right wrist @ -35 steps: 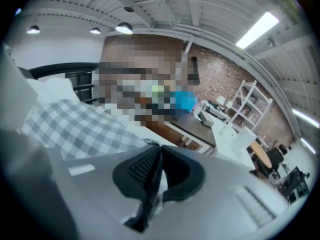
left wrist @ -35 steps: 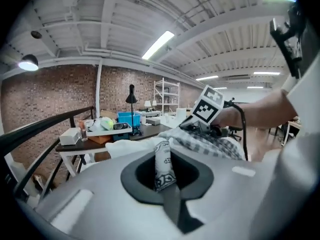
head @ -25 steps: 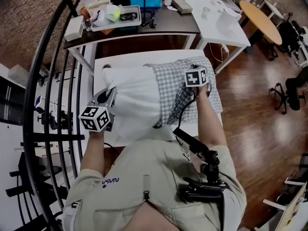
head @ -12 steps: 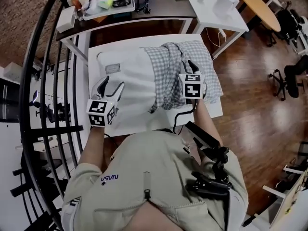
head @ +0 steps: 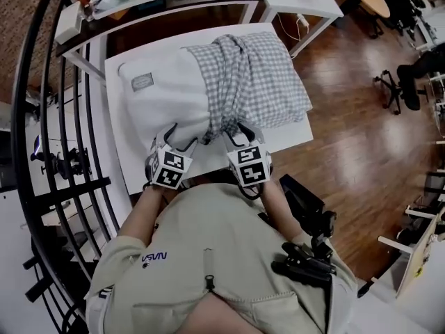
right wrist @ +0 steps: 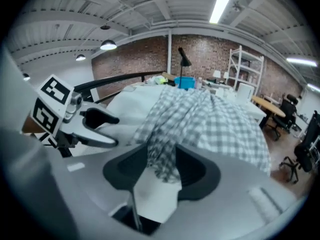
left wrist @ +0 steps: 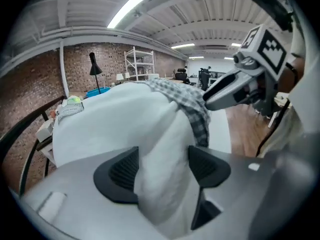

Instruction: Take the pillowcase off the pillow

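1. The white pillow (head: 163, 99) lies across the table (head: 122, 141), its right half inside the bunched checked pillowcase (head: 257, 68).
2. Left gripper (head: 177, 136): the jaws are apart and have just been opening. The pillow's bare near edge bulges between the pads.
3. Right gripper (head: 236, 132): the jaws are apart and have just been opening. The pillowcase's gathered near end lies between the pads, not pinched.
4. The two grippers are side by side at the pillow's near edge.

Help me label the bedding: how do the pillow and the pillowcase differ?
The pillow is plain white with a small label; the pillowcase is grey-and-white checked. The pillow lies smooth and bare at the left; the pillowcase is bunched and wrinkled over its right part. Both rest on the white table.
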Demonstrator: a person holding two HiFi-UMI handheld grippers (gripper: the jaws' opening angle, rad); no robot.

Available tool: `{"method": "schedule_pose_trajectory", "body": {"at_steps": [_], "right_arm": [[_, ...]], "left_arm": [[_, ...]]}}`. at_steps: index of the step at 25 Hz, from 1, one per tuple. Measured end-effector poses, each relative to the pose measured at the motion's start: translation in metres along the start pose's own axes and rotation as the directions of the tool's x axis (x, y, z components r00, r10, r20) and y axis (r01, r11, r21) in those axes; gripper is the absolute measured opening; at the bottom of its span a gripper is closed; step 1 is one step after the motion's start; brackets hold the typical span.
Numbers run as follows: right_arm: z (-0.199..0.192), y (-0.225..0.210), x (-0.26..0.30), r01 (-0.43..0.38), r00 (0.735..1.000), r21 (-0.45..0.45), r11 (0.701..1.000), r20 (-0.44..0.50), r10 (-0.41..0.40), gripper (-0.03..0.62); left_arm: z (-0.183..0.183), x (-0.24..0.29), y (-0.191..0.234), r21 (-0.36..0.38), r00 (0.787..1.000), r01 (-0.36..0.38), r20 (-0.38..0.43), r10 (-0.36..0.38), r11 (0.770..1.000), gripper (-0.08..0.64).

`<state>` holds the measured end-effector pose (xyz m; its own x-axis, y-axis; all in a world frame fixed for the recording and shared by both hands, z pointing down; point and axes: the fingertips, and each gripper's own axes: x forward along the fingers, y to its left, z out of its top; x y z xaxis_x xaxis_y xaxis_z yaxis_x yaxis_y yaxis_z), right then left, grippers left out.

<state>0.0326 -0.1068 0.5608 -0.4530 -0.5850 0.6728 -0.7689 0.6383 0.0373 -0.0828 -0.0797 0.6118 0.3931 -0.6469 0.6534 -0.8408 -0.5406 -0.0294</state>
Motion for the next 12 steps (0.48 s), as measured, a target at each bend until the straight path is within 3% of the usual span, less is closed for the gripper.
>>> {"method": "schedule_pose_trajectory", "body": {"at_steps": [3,6,9,12], "right_arm": [[-0.029,0.029,0.04,-0.041,0.996,0.0,0.999,-0.085,0.041,0.183],[-0.023,0.022,0.064,0.004,0.995,-0.074,0.997,-0.097,-0.011,0.184],[-0.006,0.007,0.057,0.073,0.996,-0.143,0.987,-0.049,-0.081,0.054],[0.016,0.001,0.035,0.121,0.993,-0.174,0.977,0.022,-0.119,0.026]], "left_arm": [[-0.016,0.006,0.017,0.003,0.999,-0.039,-0.03,0.039,0.999,0.231],[0.006,-0.004,0.023,0.009,0.998,-0.056,-0.011,0.056,0.998,0.104],[0.035,-0.019,0.02,-0.014,0.995,-0.073,0.061,0.074,0.997,0.018],[0.055,-0.037,0.035,-0.071,0.983,-0.102,0.146,0.112,0.992,0.015]]}}
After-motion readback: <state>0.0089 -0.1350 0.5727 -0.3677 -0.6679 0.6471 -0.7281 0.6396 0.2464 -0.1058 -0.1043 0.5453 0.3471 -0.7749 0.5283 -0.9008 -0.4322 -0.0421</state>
